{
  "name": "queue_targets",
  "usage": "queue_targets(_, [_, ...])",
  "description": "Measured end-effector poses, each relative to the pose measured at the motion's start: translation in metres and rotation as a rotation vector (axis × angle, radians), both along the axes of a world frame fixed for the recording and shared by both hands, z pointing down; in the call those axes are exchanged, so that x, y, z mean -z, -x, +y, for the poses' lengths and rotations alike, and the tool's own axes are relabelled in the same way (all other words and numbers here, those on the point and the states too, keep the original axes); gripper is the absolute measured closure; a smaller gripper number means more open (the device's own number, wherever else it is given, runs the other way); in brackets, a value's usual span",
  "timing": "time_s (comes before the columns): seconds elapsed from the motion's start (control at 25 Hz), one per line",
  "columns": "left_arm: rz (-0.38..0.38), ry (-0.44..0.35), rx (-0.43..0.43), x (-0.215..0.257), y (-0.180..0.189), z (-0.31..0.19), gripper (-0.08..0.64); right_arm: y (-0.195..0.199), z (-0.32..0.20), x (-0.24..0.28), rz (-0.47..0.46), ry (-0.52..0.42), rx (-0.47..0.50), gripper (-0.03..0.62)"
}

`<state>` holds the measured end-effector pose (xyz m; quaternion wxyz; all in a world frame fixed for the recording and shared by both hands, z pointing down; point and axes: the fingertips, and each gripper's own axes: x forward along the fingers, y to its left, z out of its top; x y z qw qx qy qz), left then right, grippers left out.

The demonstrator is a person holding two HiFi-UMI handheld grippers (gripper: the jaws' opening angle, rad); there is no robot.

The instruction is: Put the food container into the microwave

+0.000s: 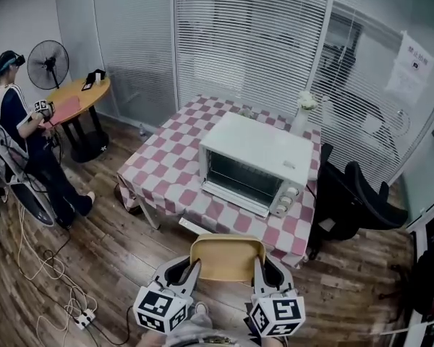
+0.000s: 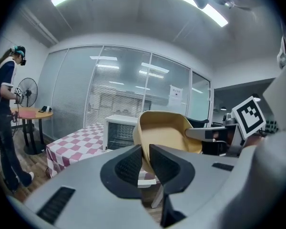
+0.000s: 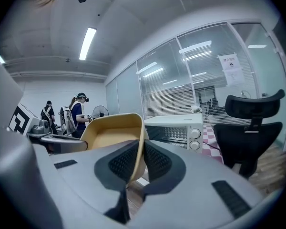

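Fingers [image 2: 128, 168] of L gripper [image 1: 190, 272] are closed on the L wall of the food container [image 1: 226, 259]; pads pinch the rim from both sides. R gripper [image 1: 261, 270] does likewise on the R wall, w/ its fingers [image 3: 121, 163] clamped on the thin edge. Container: tan, rounded-rectangular, no contents visible, mouth up. It is carried between the two grippers above the wood floor [image 1: 116, 259], short of the near edge of the table [image 1: 166, 172] and not touching it.

Table has a red-and-white checked cloth. Microwave [image 1: 257, 161]: white, w/ knobs at its R front, standing on the R half of the table close to the near edge. Its front faces the container, and the door appears lowered toward that edge. White vase [image 1: 304, 110] stands by the far R corner, behind the microwave.

Black office chair [image 1: 354, 201] is beside the table's R edge. At far L, well apart, a person [image 1: 22, 136] in a headset stands near a round table [image 1: 79, 92] and a fan [image 1: 48, 63].
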<state>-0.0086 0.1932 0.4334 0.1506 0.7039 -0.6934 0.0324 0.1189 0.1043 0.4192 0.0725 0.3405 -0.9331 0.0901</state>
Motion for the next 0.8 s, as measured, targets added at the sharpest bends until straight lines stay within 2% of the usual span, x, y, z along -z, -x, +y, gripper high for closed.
queue_targets(0.28, [-0.008,0.001,-0.025,-0.002,0.025,-0.015,0.509,0.022,-0.011,-0.006,0.011,-0.002,-0.035,0.572])
queue_targets(0.52, [-0.026,0.003,-0.057,-0.001,0.029,-0.022,0.511,0.025,-0.015,-0.011,0.01,0.008,-0.064,0.572])
queue_targets(0.8, [-0.023,0.022,-0.052,-0.003,0.034,-0.034,0.512,0.028,-0.026,-0.014,0.005,0.032,-0.077,0.572])
